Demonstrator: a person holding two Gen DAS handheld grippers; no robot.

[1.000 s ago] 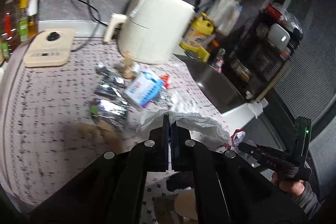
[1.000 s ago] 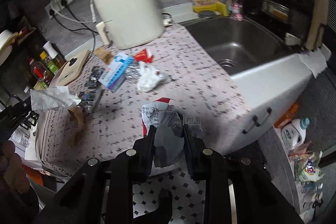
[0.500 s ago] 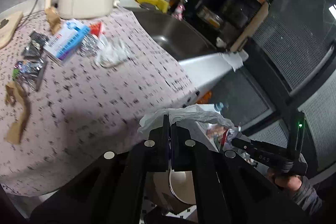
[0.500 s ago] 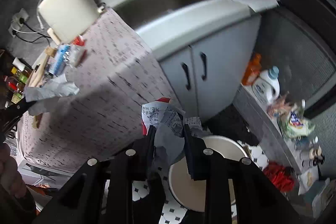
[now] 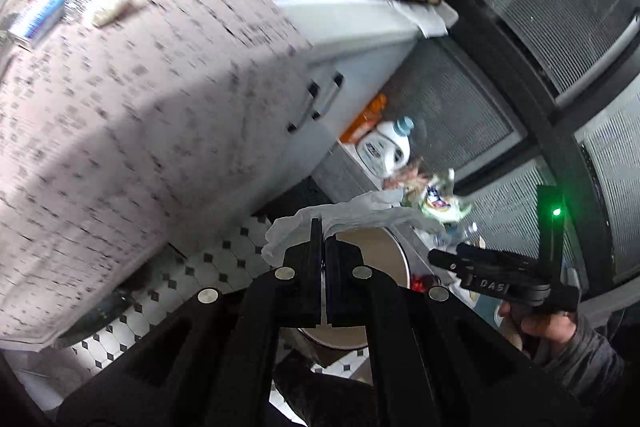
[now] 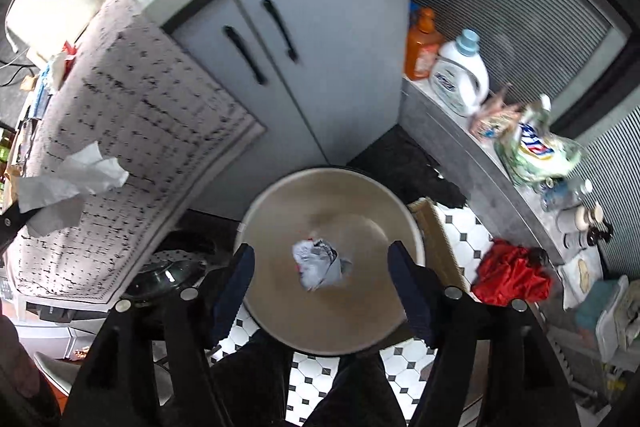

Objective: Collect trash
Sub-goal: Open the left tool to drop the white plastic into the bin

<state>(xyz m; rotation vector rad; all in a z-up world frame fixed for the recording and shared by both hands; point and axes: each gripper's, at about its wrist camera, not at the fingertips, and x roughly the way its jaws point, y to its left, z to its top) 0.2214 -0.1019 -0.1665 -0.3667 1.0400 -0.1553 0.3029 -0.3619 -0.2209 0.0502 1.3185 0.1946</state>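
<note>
While right gripper (image 6: 320, 267) opens above bin (image 6: 276, 203), cabinet (image 6: 320, 47) behind, bottles (image 6: 460, 75) beside

The patterned cloth (image 5: 132, 115) is smearing with blur left of the round bin (image 5: 384, 255), and the bin's near rim is hiding behind the left gripper (image 5: 323, 259).

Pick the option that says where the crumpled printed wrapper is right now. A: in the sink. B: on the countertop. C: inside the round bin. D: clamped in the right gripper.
C: the crumpled wrapper shows inside the round bin, clear of the opening right gripper.
</note>
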